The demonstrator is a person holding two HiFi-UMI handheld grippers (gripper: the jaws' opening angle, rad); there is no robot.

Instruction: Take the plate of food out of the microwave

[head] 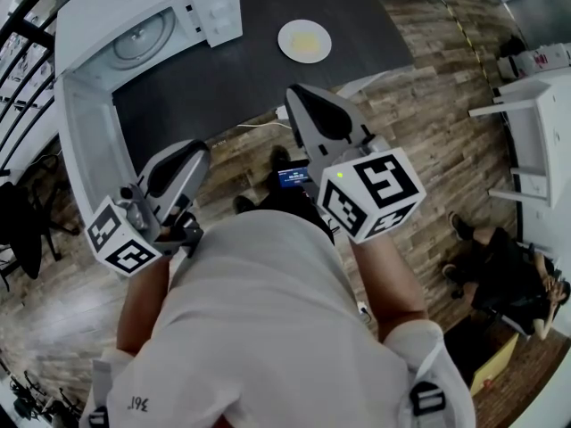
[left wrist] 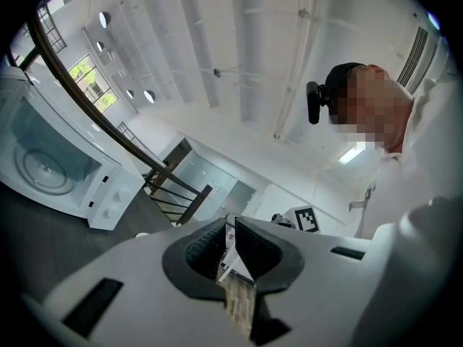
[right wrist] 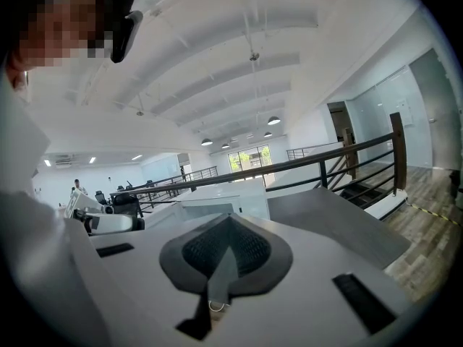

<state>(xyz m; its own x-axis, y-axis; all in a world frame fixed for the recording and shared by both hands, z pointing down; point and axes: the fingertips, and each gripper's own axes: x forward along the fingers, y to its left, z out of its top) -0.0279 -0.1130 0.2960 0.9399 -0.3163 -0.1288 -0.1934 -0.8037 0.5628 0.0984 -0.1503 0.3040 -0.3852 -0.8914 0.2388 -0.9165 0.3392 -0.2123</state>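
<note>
Black ribbed pads [left wrist: 201,250] of the left gripper [left wrist: 230,223] are standing a slit apart with nothing between them, only floor boards showing through the gap. The right gripper [right wrist: 230,220] is keeping its jaws closed on nothing, the pads meeting at the tips. Both are hovering in front of the wearer's white shirt [head: 268,328], short of the table [head: 223,87], with the right one reaching nearer to its edge. A small lit screen [head: 293,176] is glowing just beside the right gripper, and dark shoes [head: 280,160] are showing on the wooden floor [head: 428,105] between the two. The door [head: 85,141] of the white microwave [head: 214,7] is standing wide open and jutting out past the table's edge, so its far end is lying just beside the left gripper. Inside the cavity the round turntable [head: 143,38] is showing. The plate [head: 304,40] is sitting out on the dark table to the right of the microwave, apart from it, with the yellow food [head: 306,43] lying at its middle. It is lying well apart from both grippers, beyond the right one, with bare tabletop and the table's edge between them. A black railing [head: 27,34] is running behind the microwave at the far left. Off to the right a white shelf [head: 535,141] is standing on the floor, and another person [head: 504,279] is sitting low beside it.
</note>
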